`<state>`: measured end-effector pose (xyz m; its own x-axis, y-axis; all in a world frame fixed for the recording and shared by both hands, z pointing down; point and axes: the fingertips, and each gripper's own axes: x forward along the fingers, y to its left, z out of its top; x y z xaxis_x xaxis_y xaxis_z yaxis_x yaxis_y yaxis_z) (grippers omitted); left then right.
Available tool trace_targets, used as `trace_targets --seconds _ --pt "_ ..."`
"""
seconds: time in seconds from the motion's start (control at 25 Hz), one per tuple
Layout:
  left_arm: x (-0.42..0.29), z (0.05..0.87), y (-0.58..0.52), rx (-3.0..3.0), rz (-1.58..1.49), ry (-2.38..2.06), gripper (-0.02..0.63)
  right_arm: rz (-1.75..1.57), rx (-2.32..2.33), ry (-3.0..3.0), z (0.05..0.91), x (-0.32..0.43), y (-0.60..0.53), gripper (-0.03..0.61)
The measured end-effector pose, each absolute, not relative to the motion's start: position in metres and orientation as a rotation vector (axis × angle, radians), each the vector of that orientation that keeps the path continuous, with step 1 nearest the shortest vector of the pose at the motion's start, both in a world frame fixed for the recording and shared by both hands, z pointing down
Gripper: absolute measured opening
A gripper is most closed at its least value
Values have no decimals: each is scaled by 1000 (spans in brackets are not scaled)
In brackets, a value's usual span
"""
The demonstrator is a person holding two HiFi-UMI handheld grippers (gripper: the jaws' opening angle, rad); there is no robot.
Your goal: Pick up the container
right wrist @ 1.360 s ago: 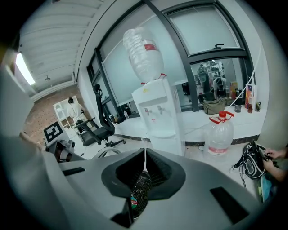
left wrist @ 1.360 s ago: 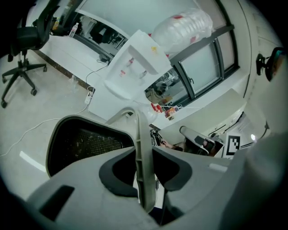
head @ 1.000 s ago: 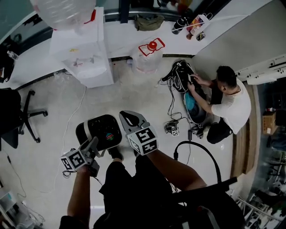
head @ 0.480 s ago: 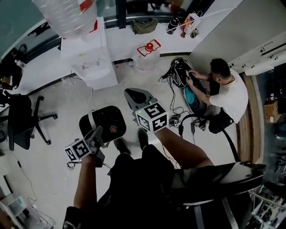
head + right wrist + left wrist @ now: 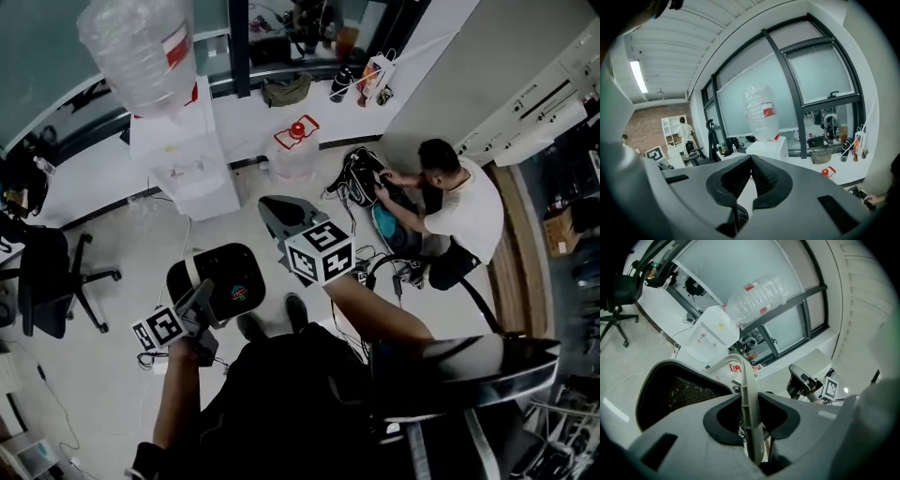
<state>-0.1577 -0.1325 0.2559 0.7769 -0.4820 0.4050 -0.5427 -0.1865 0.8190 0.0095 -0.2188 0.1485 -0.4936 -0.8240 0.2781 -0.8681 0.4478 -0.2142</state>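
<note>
Near the water dispenser (image 5: pixel 187 159), the left gripper (image 5: pixel 199 300) pinches the container (image 5: pixel 220 277) by its pale handle (image 5: pixel 747 399), likely to carry it. The right gripper (image 5: pixel 274 212) hovers beside it, jaws together, empty.

Head view: bright, even overhead light, soft shadows. Fisheye everywhere, edges bent, corners vignette to black in both gripper views. Left gripper (image 5: pixel 750 401) & right gripper (image 5: pixel 751 158) sit too close to lens, so my jaws look soft, bg sharp. Strip light (image 5: pixel 638 76) blown out; frosted windows (image 5: pixel 740 93) glow flat. Small glare streak on floor (image 5: pixel 628 376).
</note>
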Motion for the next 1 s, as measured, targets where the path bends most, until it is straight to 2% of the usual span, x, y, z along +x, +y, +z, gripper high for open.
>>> trace_targets --seconds 0.36,1.0 --pt "-146 223 -136 1905 49 -744 89 359 1574 -2596 97 22 -207 8" --pt "-128 195 -150 1956 6 -737 89 385 1635 -2609 85 59 -213 8"
